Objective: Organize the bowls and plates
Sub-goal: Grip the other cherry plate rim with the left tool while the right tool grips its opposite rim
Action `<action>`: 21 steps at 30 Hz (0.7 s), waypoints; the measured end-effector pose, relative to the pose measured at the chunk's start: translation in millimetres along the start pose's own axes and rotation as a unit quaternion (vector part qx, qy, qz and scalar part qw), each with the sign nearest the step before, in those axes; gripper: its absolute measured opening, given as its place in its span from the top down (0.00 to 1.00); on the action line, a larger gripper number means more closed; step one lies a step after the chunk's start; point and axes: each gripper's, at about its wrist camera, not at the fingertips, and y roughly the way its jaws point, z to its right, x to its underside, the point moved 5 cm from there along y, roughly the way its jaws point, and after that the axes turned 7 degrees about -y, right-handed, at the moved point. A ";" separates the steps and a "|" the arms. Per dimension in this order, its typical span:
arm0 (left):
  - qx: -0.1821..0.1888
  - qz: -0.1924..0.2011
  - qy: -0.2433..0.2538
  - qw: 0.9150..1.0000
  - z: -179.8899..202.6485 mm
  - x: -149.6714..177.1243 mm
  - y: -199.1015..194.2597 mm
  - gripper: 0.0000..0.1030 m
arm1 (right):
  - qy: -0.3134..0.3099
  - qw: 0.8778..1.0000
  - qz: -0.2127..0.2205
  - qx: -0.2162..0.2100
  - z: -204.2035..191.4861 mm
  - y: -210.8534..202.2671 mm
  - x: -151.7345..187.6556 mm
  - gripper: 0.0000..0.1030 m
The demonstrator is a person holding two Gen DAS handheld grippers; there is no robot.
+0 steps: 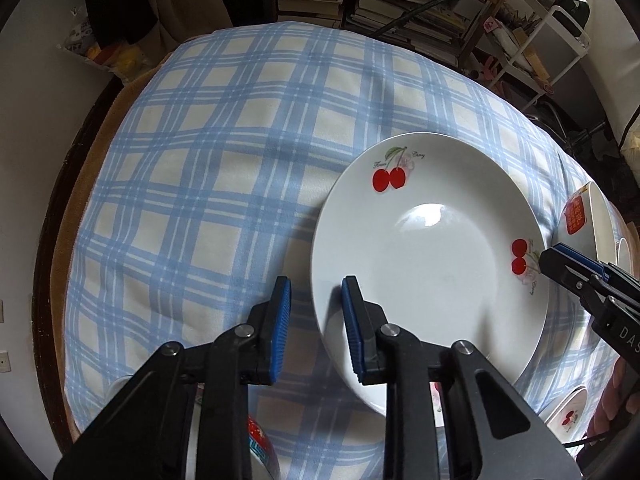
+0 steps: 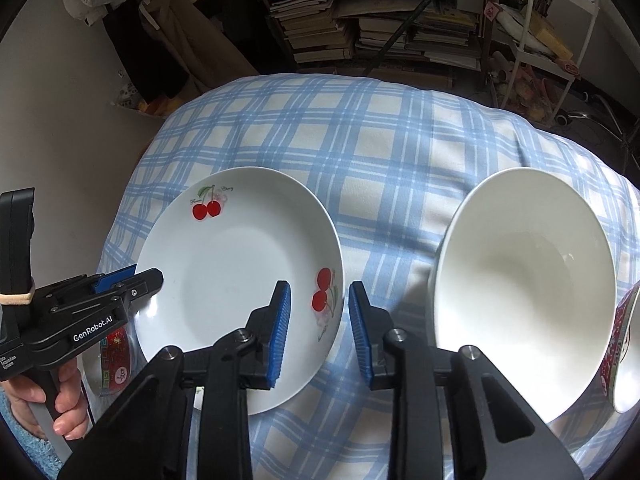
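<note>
A white plate with red cherries (image 1: 432, 264) lies on the blue checked tablecloth (image 1: 224, 184). My left gripper (image 1: 316, 320) is open, its fingers straddling the plate's left rim. My right gripper (image 2: 318, 320) is open, its fingers straddling the right rim of the same plate (image 2: 236, 280). A large white bowl (image 2: 524, 292) stands to the right of the plate. The left gripper also shows in the right wrist view (image 2: 128, 280), and the right gripper in the left wrist view (image 1: 568, 264).
A red patterned bowl (image 2: 116, 352) sits under the left gripper, another red-printed bowl (image 2: 620, 344) at the far right. A small cherry dish (image 1: 568, 416) lies at lower right. Bookshelves (image 2: 380, 20) and a white rack (image 2: 552, 32) stand behind the table.
</note>
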 end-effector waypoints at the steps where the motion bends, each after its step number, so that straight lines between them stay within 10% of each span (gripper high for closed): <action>1: 0.002 -0.001 0.000 1.000 1.0 -0.3 0.3 0.79 | -0.002 1.000 -0.001 0.001 -0.2 0.6 -0.1 0.70; 21: 0.027 -0.016 -0.015 0.999 -3.3 -6.1 12.1 0.83 | -0.042 0.997 -0.037 0.057 -7.6 13.6 -7.2 0.82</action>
